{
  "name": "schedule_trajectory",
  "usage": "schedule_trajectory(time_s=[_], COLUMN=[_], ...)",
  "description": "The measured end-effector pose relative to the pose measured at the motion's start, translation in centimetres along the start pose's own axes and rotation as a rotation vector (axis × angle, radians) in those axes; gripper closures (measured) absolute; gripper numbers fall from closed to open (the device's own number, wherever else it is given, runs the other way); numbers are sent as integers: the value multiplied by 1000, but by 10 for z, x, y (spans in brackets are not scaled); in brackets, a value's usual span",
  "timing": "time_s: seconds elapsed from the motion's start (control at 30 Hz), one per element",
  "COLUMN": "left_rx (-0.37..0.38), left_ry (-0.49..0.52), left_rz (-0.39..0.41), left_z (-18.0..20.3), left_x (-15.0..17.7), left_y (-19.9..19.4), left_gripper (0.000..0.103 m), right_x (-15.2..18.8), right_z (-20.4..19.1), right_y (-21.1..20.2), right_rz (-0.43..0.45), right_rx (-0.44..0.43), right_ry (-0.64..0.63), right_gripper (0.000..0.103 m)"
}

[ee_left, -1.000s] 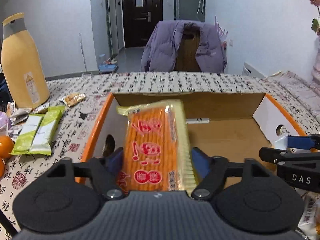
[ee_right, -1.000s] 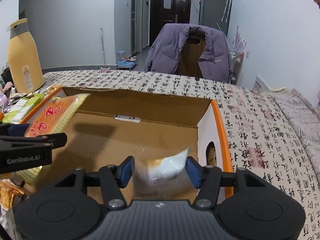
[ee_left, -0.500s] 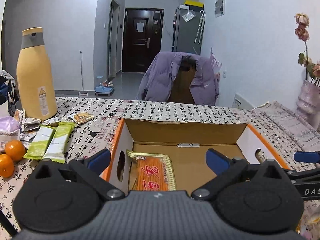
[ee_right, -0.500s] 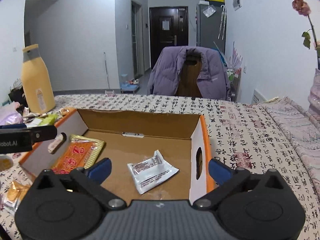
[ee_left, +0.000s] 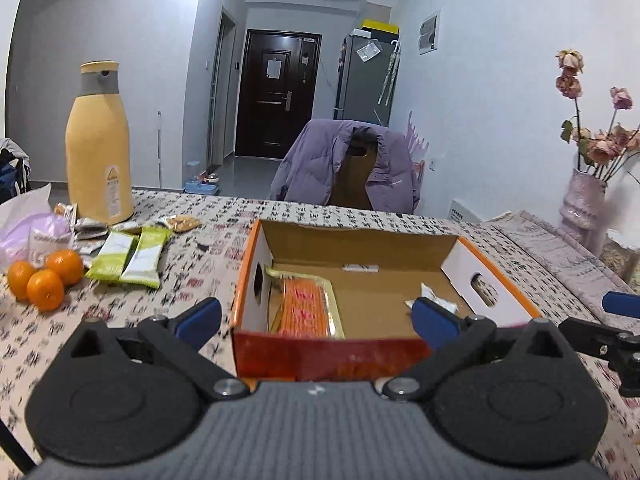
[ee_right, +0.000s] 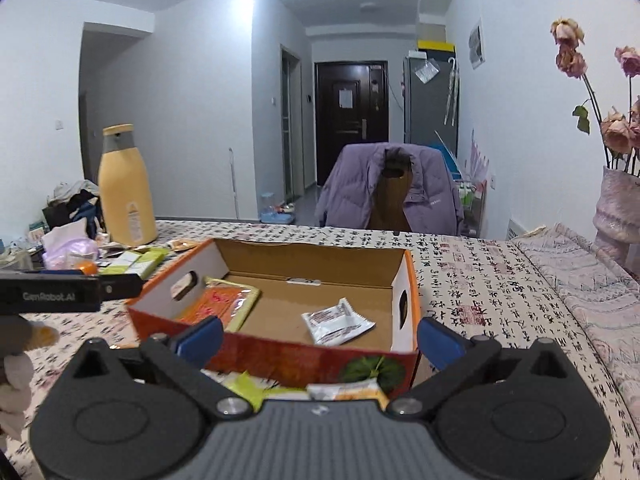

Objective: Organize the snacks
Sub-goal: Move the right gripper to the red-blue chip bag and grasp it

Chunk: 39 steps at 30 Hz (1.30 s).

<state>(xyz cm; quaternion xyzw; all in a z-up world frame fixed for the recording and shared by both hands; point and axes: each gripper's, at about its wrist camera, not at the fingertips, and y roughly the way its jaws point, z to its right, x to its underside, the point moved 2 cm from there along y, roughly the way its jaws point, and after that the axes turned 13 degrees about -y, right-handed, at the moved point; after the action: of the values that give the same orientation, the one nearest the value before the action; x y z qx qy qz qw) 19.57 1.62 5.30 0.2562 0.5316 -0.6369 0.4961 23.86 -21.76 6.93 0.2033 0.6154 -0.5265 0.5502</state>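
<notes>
An open cardboard box with orange rims [ee_left: 400, 240] [ee_right: 312, 250] stands on the patterned table. Inside lie an orange cracker pack [ee_left: 306, 304] [ee_right: 216, 300] at the left and a white sachet [ee_right: 336, 322] [ee_left: 432, 300] toward the right. My left gripper [ee_left: 318, 318] is open and empty, pulled back in front of the box's near wall. My right gripper [ee_right: 318, 338] is open and empty, also before the near wall. Loose snack packs [ee_right: 348, 390] lie just under it.
Green snack bars [ee_left: 130, 256], small packets and oranges [ee_left: 44, 276] lie at the left by a tall yellow flask [ee_left: 98, 148]. A purple bag [ee_left: 36, 232] lies at the far left. A vase of dried roses [ee_right: 618, 208] stands at the right. A chair with a purple jacket [ee_left: 348, 168] is behind.
Both grippers opened and let go of their packs, the cracker pack and the white sachet, into the box. Both have since drawn back and up from it.
</notes>
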Motion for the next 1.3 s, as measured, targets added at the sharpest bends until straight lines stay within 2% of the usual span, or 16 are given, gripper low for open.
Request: schedule_trajectory(time_s=[0.37, 0.67, 0.87, 1.07, 1.3], left_rx=[23, 26, 7, 12, 6], left_ry=[-3, -9, -6, -15, -25], left_rz=[0, -3, -27, -28, -42], left_z=[-12, -26, -32, -35, -41], left_x=[35, 62, 77, 79, 83], left_y=[-53, -81, -85, -90, -92], left_gripper=[0, 0, 0, 0, 0], right_x=[35, 72, 89, 89, 98], right_z=[-30, -47, -62, -75, -83], right_y=[-54, -73, -67, -51, -21], right_rz=[11, -20, -62, -87, -172], right_rx=[-13, -41, -40, -53, -76], right_ry=[-18, -3, -26, -54, -80], right_gripper=[0, 0, 0, 0, 0])
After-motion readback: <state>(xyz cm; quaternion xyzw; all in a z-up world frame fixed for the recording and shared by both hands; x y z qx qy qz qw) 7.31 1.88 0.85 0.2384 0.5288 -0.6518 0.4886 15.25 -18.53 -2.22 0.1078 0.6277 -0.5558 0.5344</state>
